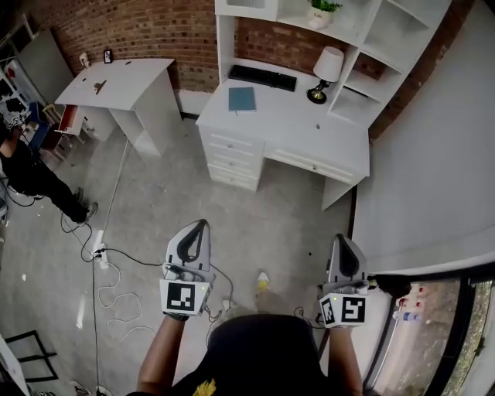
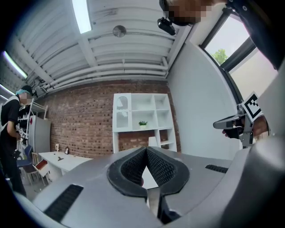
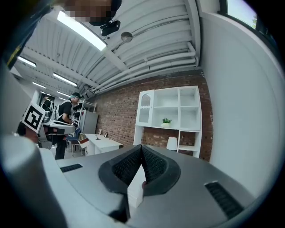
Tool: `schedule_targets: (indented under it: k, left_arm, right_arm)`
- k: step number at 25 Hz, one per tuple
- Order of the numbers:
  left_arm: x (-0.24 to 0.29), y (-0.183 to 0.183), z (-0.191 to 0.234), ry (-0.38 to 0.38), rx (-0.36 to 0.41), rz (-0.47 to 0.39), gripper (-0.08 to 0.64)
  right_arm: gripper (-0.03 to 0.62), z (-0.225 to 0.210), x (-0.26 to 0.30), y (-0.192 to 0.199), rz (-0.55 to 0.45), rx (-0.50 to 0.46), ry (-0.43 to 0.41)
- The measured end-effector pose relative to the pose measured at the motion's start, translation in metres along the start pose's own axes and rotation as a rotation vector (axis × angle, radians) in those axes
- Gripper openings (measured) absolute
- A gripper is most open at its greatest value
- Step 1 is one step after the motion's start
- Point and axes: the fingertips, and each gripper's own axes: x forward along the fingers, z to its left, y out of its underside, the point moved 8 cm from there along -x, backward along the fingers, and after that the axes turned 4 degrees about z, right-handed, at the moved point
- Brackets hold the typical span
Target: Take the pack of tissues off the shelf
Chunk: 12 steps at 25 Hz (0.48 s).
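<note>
The white shelf unit (image 1: 340, 31) stands over a white desk (image 1: 286, 128) against the brick wall, a few steps ahead of me. I cannot pick out a pack of tissues on it; a potted plant (image 1: 321, 9) sits in one compartment. Both grippers hang in the air above the floor, far short of the desk. My left gripper (image 1: 203, 224) is shut with nothing in it, its ribbed pads (image 2: 156, 167) meeting at the tip. My right gripper (image 1: 341, 238) is shut and empty too. The shelf (image 2: 142, 120) shows small and distant in the left gripper view, and the shelf (image 3: 171, 111) likewise in the right gripper view.
On the desk lie a keyboard (image 1: 263, 77), a blue book (image 1: 242, 99) and a lamp (image 1: 326, 69). A second white table (image 1: 116, 81) stands at the left, with a person in black (image 1: 31, 170) near it. Cables (image 1: 108, 263) trail on the floor. A white wall (image 1: 433, 155) runs along the right.
</note>
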Motion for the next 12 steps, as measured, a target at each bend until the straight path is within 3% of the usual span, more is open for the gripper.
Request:
schedule_targets:
  k: [7,12]
  left_arm:
    - [0.001,0.003,0.011,0.033,-0.024,-0.012,0.017]
    - [0.032,0.009,0.018,0.024,-0.029,0.005,0.017]
  right_arm:
    - [0.000,0.000,-0.007,0.001,0.069,-0.001,0.074]
    - [0.000,-0.012,0.017,0.004,0.089,-0.011,0.077]
